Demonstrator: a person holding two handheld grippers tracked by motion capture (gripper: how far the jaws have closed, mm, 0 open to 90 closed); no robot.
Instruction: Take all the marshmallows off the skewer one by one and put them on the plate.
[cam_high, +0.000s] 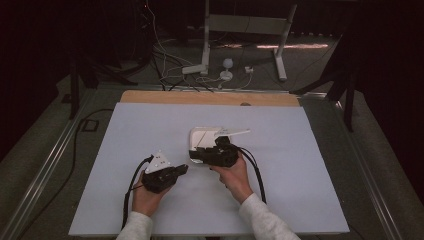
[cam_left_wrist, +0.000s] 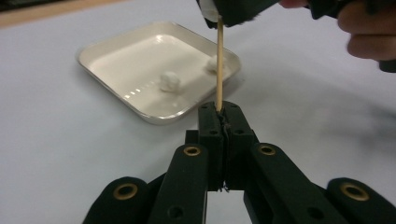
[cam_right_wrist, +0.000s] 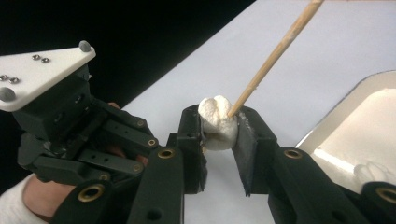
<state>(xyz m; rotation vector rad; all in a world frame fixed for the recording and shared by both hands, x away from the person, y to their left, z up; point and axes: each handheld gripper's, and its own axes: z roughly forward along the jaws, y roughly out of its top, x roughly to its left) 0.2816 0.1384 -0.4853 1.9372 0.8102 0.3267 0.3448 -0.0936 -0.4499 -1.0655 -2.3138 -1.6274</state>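
The left gripper (cam_left_wrist: 223, 114) pinches the thin wooden stick (cam_left_wrist: 219, 65) tight, the right gripper (cam_right_wrist: 219, 128) squeezes the soft white marshmallow (cam_right_wrist: 215, 122) (already poked), so a crooked push could snap the stick or tear the marshmallow.

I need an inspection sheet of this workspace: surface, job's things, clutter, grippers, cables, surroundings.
Surface: pale sheet over a wooden table edge.
Job's things: marshmallow meeting a wooden skewer; white tray holding two more marshmallows.
Clutter: nothing seen.
Grippers: left gripper shut on the skewer; right gripper shut on the marshmallow.
Cables: black cables trail from both grippers.
Surroundings: dark room, white stand, floor wires.
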